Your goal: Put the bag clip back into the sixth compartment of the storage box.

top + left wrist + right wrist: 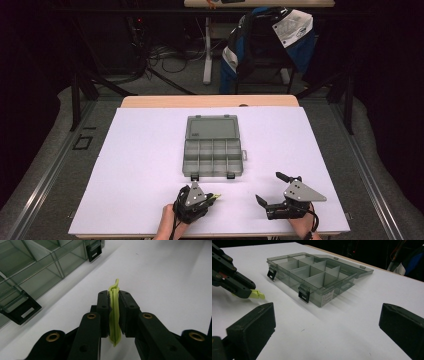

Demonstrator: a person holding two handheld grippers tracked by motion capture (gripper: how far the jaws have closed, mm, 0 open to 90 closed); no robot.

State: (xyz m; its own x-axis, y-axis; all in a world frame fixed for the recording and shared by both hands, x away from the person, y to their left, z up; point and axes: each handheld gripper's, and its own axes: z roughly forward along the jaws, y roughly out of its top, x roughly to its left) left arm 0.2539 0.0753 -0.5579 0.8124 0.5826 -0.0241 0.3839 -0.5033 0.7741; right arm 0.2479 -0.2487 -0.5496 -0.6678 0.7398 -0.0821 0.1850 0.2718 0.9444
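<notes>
Lime-green clip (114,315), a thin folded strip of plastic, sits pinched edge-on between the two black jaws of your left gripper (114,298), with its curled tip poking out past the fingertips and its lower end hanging below them. In the high view your left gripper (194,200) is low at the near edge of the white table (140,150), just short of the organiser box (213,155), a smoky clear case lying open with its lid folded flat away from you and two rows of small compartments, all looking bare. Your right gripper (272,190) rests to the right of the box, jaws spread wide and holding nothing. To place the clip well, you would likely lift it a little, carry it forward over the near wall between the two black latches (303,295), and centre it above one compartment before parting the jaws. Keep the strip upright so it drops between the dividers rather than bridging one. Your free gripper could steady the box's near right corner if it slides.
</notes>
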